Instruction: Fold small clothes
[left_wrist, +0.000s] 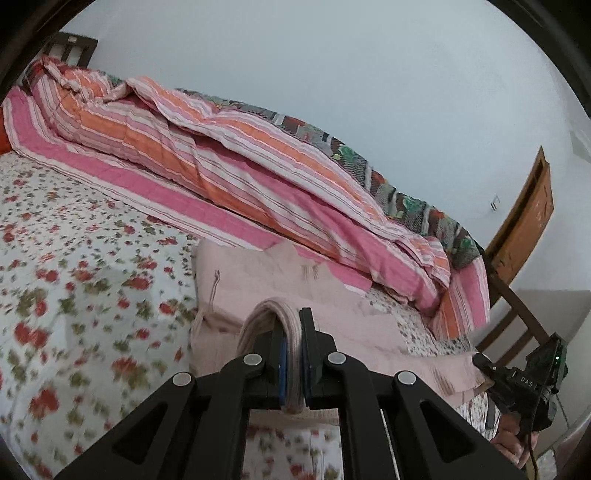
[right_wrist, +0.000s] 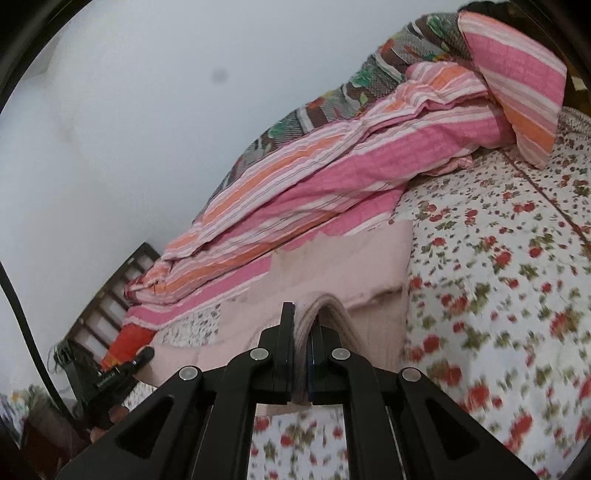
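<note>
We hold the left gripper (left_wrist: 294, 354) pressed together on a bunched, ribbed edge of the pale pink garment (left_wrist: 295, 291); the cloth arches up between the blue pads and hangs out below the jaws; the rest of the garment spreads forward over the floral bedsheet (left_wrist: 85, 280), its far edge lying against the pink-and-orange striped quilt (left_wrist: 236, 162). In the left wrist view a thin drawstring trails along the garment's left side, and the other gripper's black body shows at the lower right, at the garment's right corner, with a hand beneath it.

Our right gripper (right_wrist: 302, 350) is likewise clamped on a ribbed fold of the same garment (right_wrist: 343, 266); the fabric humps up just ahead of the fingertips and a strip of it pokes out under the jaws; the garment lies flat on the bedsheet (right_wrist: 498, 280), touching the striped quilt (right_wrist: 332, 177) at its far edge. A dark patterned blanket (right_wrist: 332, 99) lies behind the quilt against the pale wall (right_wrist: 129, 110); a striped pillow (right_wrist: 517, 81) leans at the upper right. The sheet's flowers are smeared in both views, so we cannot say whether the near hem is lifted or resting on the bed. A wooden bed frame (left_wrist: 521, 229) stands past the quilt's end in the left view.
</note>
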